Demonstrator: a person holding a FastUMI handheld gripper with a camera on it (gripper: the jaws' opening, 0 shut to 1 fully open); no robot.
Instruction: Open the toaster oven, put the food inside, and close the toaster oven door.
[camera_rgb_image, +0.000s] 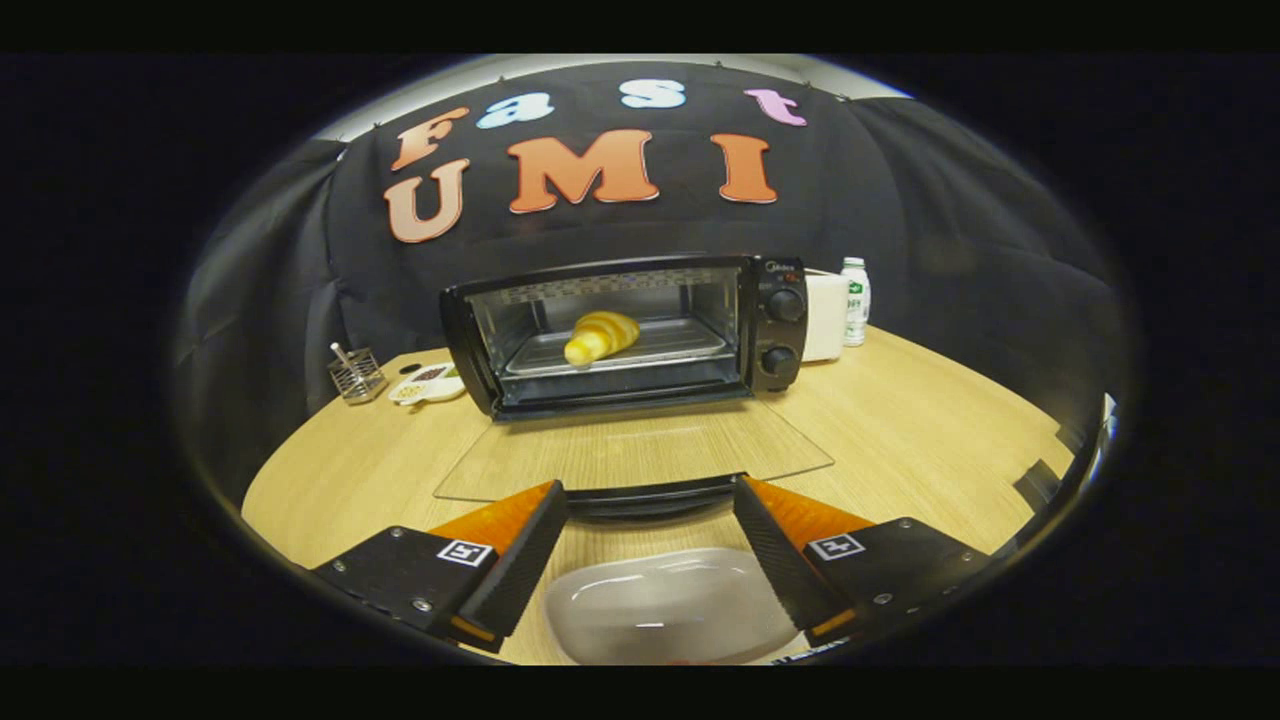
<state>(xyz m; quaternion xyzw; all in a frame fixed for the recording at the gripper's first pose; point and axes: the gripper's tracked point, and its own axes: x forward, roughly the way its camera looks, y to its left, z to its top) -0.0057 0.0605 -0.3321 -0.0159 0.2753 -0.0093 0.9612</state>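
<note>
Claw (650, 500) spread wide, holding nothing; fingertips at either end of door handle (650, 497), contact not clear. Toaster oven (620, 335) stands beyond claw on bench (930, 420), glass door (630, 450) folded down flat toward claw. Croissant (600, 336) lies inside oven on tray (680, 345), well ahead of fingers. White dish (670, 605) sits on bench between fingers, below them.

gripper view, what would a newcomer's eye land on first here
The toaster oven in the middle of the wooden table, its glass door folded down flat and a golden croissant on the tray inside. Nearer, the tool is open, its fingers flanking the door's handle, above an empty plate.
</note>
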